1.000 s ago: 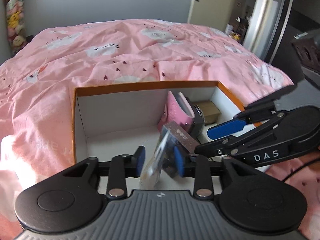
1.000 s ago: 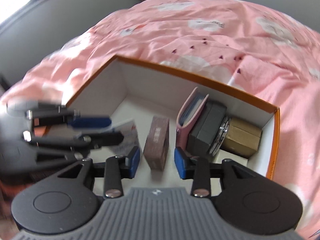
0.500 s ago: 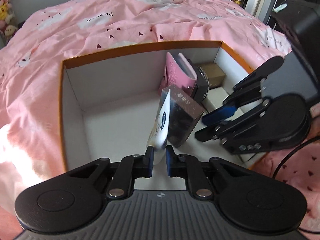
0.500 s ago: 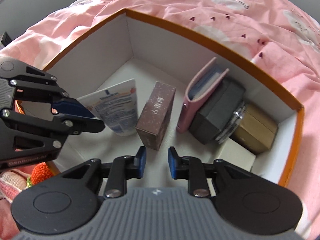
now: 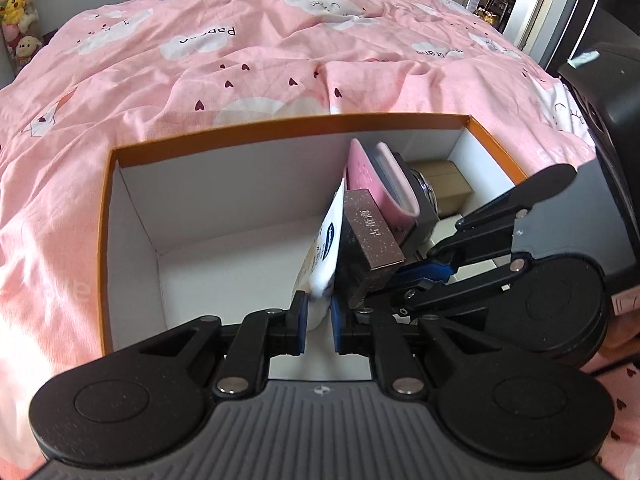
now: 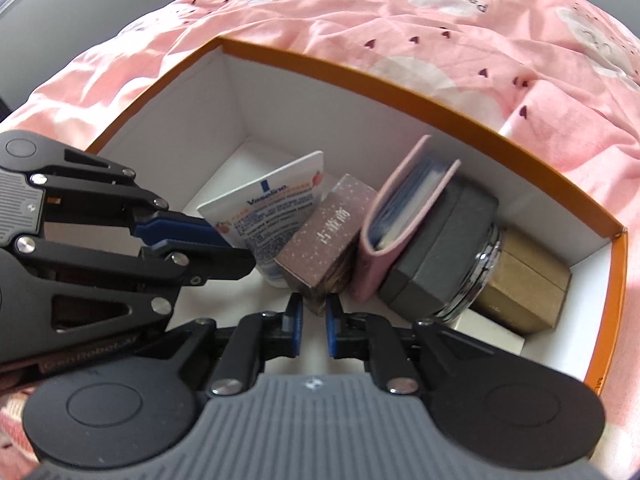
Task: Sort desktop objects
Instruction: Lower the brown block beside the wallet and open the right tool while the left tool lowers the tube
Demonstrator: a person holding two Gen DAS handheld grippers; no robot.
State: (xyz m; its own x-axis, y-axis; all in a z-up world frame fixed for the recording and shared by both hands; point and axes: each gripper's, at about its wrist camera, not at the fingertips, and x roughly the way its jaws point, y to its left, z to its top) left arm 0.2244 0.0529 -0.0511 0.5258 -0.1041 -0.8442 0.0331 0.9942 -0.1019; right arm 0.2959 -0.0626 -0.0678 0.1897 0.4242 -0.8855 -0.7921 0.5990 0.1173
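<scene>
Orange-rimmed box (image 5: 105,240) on pink bedspread (image 5: 240,60)

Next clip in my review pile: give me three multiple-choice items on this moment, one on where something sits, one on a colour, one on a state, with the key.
1. Where in the box does the white Vaseline tube stand?
A. Beside the brown speckled carton, on the side away from the pink wallet
B. Between the pink wallet and the tan box
C. Outside, on the bedspread

2. What colour is the box's rim?
A. Blue
B. Orange
C. Green

3. What is the left claw doing?
A. Open over the bedspread
B. Shut on the pink wallet
C. Shut on the Vaseline tube

Key: 1 A, the right wrist view shows tube, carton, wallet in a row. 2 B, an orange edge tops the white walls. 3 C, the blue pads pinch the tube's lower end in the left wrist view.
</scene>
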